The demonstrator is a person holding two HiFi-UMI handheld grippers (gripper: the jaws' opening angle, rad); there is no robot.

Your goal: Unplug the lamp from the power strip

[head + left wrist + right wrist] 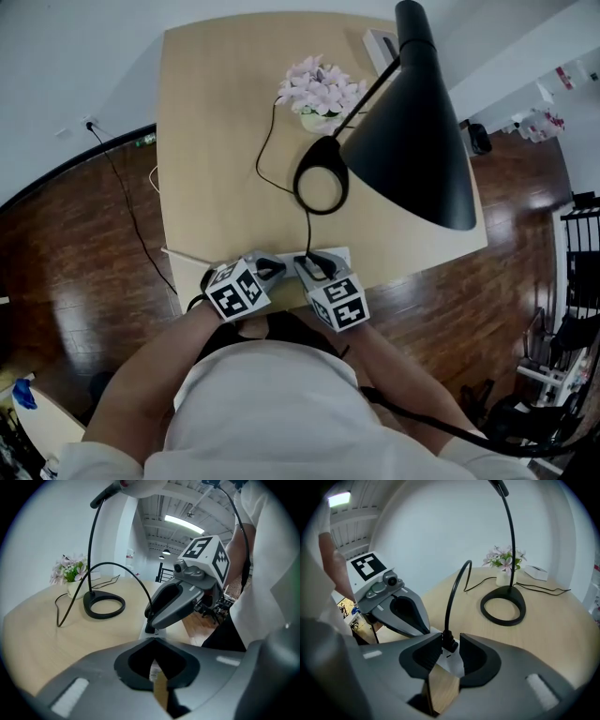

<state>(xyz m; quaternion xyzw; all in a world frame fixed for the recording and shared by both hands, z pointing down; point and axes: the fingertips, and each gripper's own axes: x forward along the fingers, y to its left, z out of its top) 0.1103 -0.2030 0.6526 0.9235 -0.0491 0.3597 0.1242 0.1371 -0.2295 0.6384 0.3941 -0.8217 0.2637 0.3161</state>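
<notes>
The black lamp stands on the wooden table (216, 141), with its shade (412, 150) over the right half and its ring base (302, 187) mid-table. Its cord (309, 230) runs to a black plug (449, 641) that sits in the white power strip (339, 253) at the table's near edge. My right gripper (450, 644) is shut on that plug, one jaw on each side. My left gripper (153, 640) is shut with nothing in it, its tip resting on the power strip (159, 631) just left of the plug. In the head view the left gripper (278, 267) and the right gripper (311, 261) sit side by side.
A vase of pale pink flowers (321, 89) and a white box (380, 45) stand at the table's far side. A loop of the cord (262, 159) lies left of the base. The person's body is close against the near edge. Wooden floor surrounds the table.
</notes>
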